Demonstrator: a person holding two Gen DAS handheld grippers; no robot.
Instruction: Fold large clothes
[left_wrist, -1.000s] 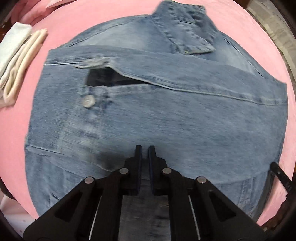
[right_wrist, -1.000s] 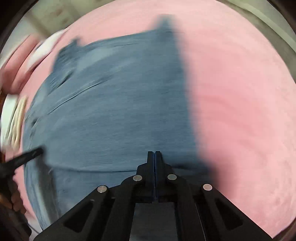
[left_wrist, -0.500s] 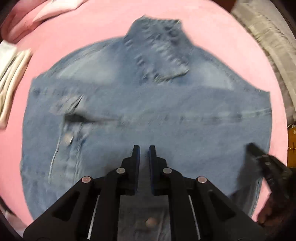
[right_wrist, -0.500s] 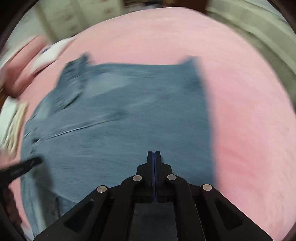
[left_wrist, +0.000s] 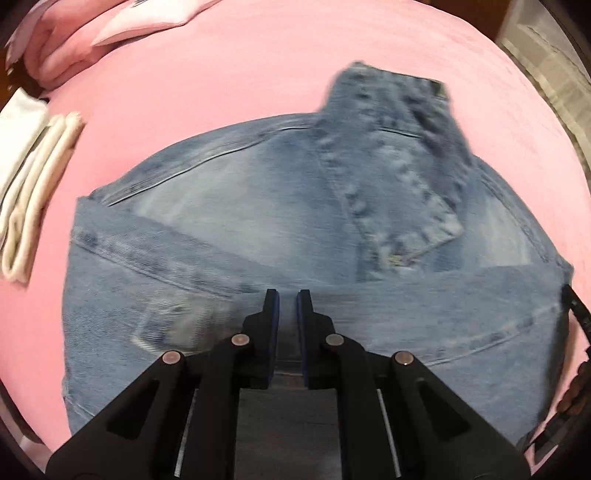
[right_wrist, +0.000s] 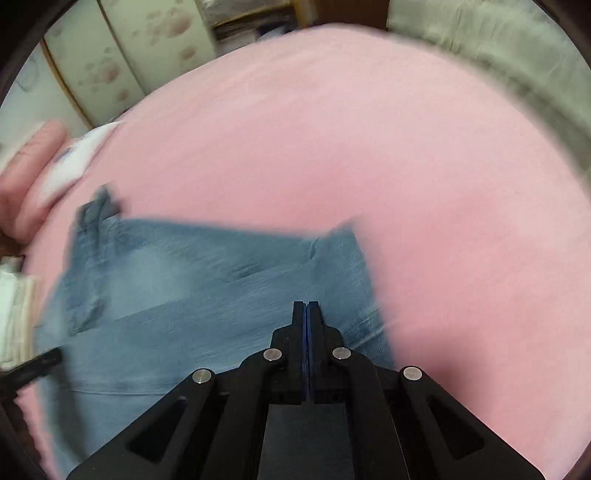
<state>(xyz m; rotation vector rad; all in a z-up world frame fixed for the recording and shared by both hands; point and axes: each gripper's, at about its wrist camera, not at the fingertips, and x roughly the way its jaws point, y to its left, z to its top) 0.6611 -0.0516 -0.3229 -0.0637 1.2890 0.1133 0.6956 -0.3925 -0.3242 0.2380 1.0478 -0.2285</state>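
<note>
A blue denim garment (left_wrist: 240, 206) lies flat on the pink bedspread (left_wrist: 221, 92), its collar (left_wrist: 399, 177) at the far side. My left gripper (left_wrist: 287, 295) is shut on the near denim layer, which runs between its pads and lies folded over the garment. In the right wrist view the same denim garment (right_wrist: 184, 273) is blurred, and my right gripper (right_wrist: 306, 306) has its jaws pressed together on the folded layer's edge near the garment's right side. The right gripper's finger (left_wrist: 576, 310) shows at the left view's right edge. The left gripper's tip (right_wrist: 40, 363) shows at the right view's left edge.
Folded white cloths (left_wrist: 29, 177) lie on the bed left of the garment. Pink and white pillows (left_wrist: 74, 48) sit at the far left. A person's hand (left_wrist: 576, 391) shows at the right edge. A pale cabinet (right_wrist: 147, 37) and grey bedding (right_wrist: 517, 55) border the bed.
Both grippers have moved forward over the garment, carrying the near denim layer with them. The buttoned placket and pocket opening are now covered, and the collar looks closer.
</note>
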